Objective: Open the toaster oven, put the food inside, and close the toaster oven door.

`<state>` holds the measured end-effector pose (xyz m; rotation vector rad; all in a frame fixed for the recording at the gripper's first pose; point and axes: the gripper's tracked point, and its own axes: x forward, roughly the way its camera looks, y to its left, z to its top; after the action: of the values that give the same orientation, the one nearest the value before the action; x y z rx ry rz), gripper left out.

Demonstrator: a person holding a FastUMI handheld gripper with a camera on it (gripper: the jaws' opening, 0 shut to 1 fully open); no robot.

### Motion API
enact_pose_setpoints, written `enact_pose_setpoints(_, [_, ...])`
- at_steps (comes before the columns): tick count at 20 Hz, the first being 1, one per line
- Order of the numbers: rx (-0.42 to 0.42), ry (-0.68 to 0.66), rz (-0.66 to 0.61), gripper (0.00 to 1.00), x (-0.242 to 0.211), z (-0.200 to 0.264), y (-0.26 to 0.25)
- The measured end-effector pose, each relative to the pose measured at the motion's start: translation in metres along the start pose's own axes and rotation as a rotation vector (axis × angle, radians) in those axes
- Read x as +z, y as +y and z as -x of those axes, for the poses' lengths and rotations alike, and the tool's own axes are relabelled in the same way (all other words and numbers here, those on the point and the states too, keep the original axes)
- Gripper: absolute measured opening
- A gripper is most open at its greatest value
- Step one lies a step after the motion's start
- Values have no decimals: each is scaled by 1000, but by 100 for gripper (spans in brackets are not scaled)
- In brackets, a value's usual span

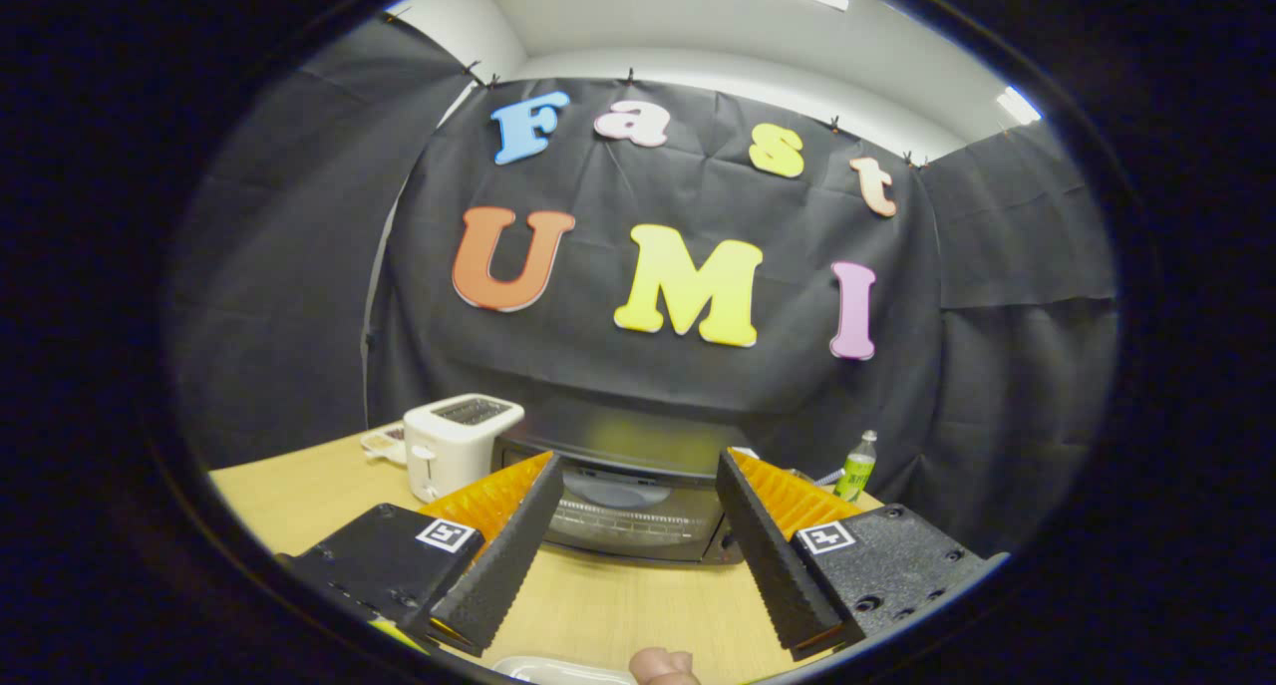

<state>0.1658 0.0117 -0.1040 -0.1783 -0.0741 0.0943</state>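
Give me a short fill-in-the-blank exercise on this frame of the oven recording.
1. The gripper has its fingers ____, with nothing held between them.
2. The black toaster oven just beyond the fingers has its glass door ____.
3. The white pop-up toaster stands on the pale ____ table.
4. The small green ____ stands on the oven's other side.

Missing words: open; closed; wooden; bottle
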Motion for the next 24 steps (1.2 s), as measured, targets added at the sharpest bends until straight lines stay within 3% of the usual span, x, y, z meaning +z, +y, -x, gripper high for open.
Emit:
enact_pose_setpoints(3, [9, -33, -66, 100, 47, 28, 1])
enact_pose_setpoints(10, [59, 40, -243, 100, 128, 95, 3])
enact_pose_setpoints(12, [57, 19, -223, 100, 153, 115, -2])
enact_pose_setpoints(14, [-23, -34, -155, 100, 169, 135, -20])
enact_pose_setpoints(17, [-80, -38, -151, 100, 155, 173, -23])
enact_pose_setpoints(20, [-32, -13, -188, 100, 137, 202, -7])
enact_pose_setpoints(24, [7, 63, -124, 100, 99, 221, -2])
